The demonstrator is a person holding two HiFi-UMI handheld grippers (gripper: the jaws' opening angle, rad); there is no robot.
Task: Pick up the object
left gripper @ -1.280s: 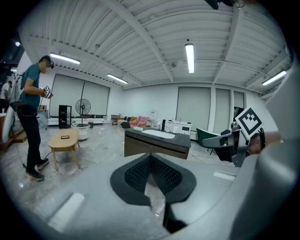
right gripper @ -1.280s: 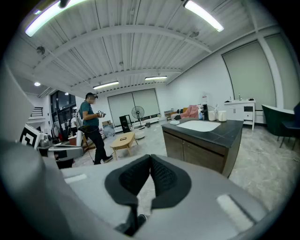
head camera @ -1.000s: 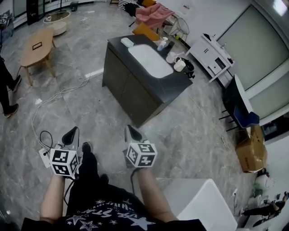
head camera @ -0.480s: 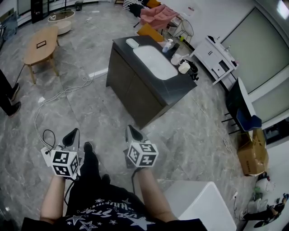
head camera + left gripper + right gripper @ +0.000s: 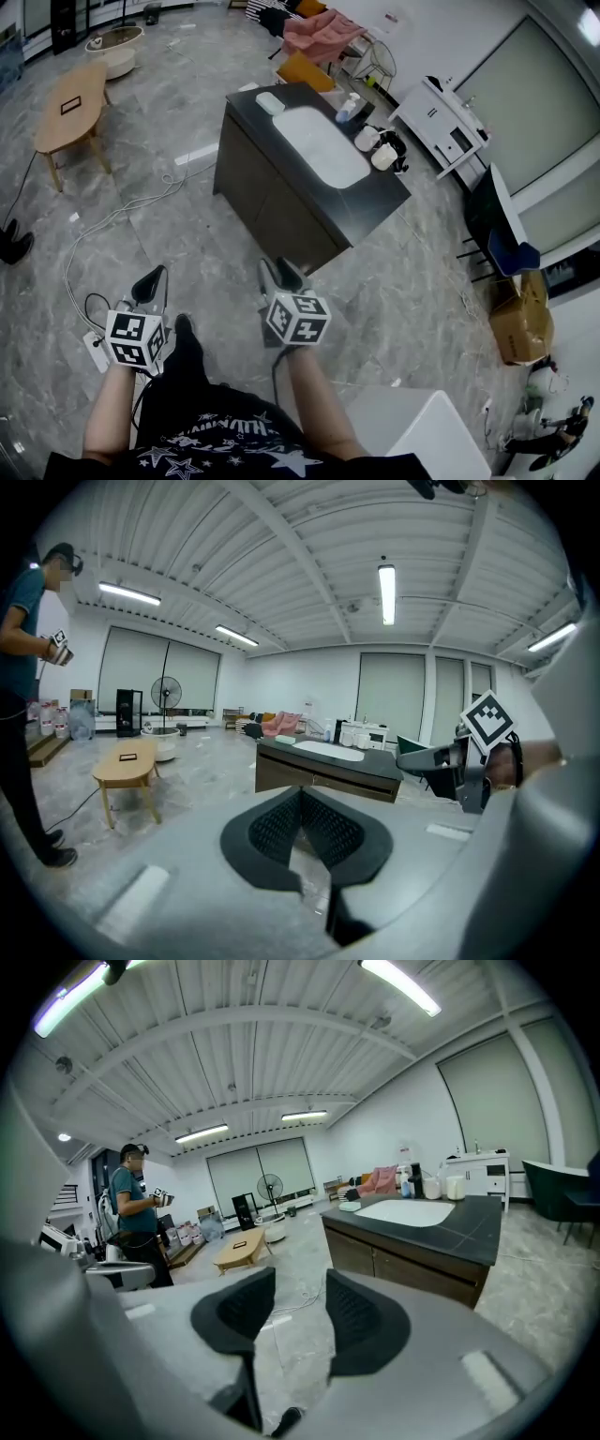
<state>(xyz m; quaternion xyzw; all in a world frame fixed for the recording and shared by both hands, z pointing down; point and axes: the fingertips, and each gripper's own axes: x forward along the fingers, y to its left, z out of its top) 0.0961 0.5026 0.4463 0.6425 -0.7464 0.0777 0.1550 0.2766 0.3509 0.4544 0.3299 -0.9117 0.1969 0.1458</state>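
A dark counter island (image 5: 281, 202) with a white sink basin (image 5: 323, 145) stands ahead of me on the grey marble floor. On its top lie a pale green bar (image 5: 270, 102), a bottle (image 5: 349, 106) and white cups (image 5: 367, 138). Both grippers hang low over the floor, well short of the counter. My left gripper (image 5: 150, 278) is shut, its pads meeting at the tip (image 5: 300, 794), with nothing in it. The jaws of my right gripper (image 5: 277, 272) are opening, and only floor shows in the gap between its pads (image 5: 300, 1288).
A wooden coffee table (image 5: 67, 114) stands far left, with a white cable (image 5: 112, 220) trailing over the floor. There is a white box (image 5: 422, 436) at my lower right, a cardboard box (image 5: 520, 319) and a dark chair (image 5: 502, 244) further right. A person (image 5: 131, 1213) stands off to the left.
My right gripper's jaws have come apart; they were together before. The person's feet at the left edge have moved almost out of view. Both grippers stay in about the same place.
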